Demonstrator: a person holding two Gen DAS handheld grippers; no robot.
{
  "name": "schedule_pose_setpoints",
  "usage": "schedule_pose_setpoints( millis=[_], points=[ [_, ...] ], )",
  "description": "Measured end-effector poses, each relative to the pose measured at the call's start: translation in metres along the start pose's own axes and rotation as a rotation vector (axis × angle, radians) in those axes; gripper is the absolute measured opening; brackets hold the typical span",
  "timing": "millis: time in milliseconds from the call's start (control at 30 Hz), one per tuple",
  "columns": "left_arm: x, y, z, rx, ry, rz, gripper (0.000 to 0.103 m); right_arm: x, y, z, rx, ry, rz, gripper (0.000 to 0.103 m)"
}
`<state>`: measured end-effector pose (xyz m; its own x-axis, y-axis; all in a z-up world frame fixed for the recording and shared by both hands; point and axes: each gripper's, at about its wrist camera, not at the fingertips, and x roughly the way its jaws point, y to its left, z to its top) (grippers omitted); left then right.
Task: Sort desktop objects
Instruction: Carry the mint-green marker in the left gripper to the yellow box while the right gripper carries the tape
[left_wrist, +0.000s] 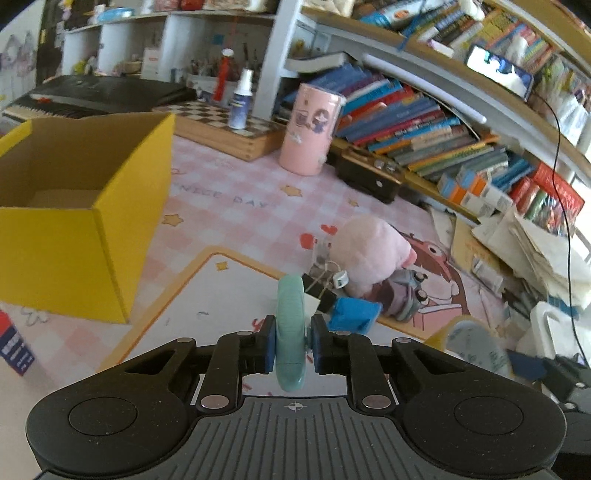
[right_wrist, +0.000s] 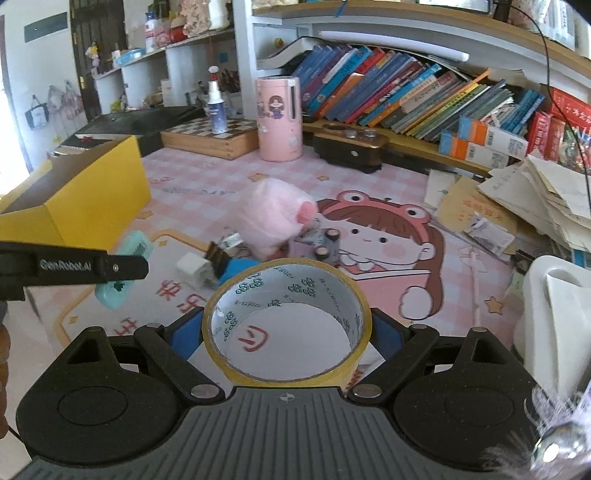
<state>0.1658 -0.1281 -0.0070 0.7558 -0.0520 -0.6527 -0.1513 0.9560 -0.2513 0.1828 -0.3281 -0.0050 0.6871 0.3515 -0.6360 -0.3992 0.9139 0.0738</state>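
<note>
Mint-green hard plastic gadget (left_wrist: 290, 332), prob light & slick, is sitting pinched edge-on in left claw (left_wrist: 291, 345); right claw (right_wrist: 286, 330) is hugging wide yellow tape roll (right_wrist: 286, 321) w/ rigid rim.

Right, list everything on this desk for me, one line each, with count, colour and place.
Cardboard box: one, yellow, open-topped, desk's left side.
Teal flat plastic piece: one, clamped edge-on in the left tool.
Roll of tape: one, yellow, between the right tool's pads.
Plush toy: one, pink, mid-desk.
Black binder clip: one, beside the plush.
Small white block: one, by the clip.
Pink cylindrical tin: one, upright at the back.
Spray bottle: one, white and blue, standing on the chessboard.
Books: many, mixed colours, back shelf.
Loose papers: a pile, far right.
Left tool: shut.
Right tool: spread wide around the roll.
</note>
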Motion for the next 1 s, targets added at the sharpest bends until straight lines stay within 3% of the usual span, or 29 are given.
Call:
schedule_pose_setpoints(
  millis=[400, 1000],
  points=[
    [-0.038, 0.03, -0.021, 0.015, -0.017, 0.062, 0.017, -0.01, 0.046, -0.007, -0.049, 0.001, 0.087, 0.091],
    [-0.092, 0.114, -0.034, 0.04, -0.023, 0.047, 0.017, -0.032, 0.147, -0.017, -0.064, 0.009, 0.079, 0.091]
  ],
)
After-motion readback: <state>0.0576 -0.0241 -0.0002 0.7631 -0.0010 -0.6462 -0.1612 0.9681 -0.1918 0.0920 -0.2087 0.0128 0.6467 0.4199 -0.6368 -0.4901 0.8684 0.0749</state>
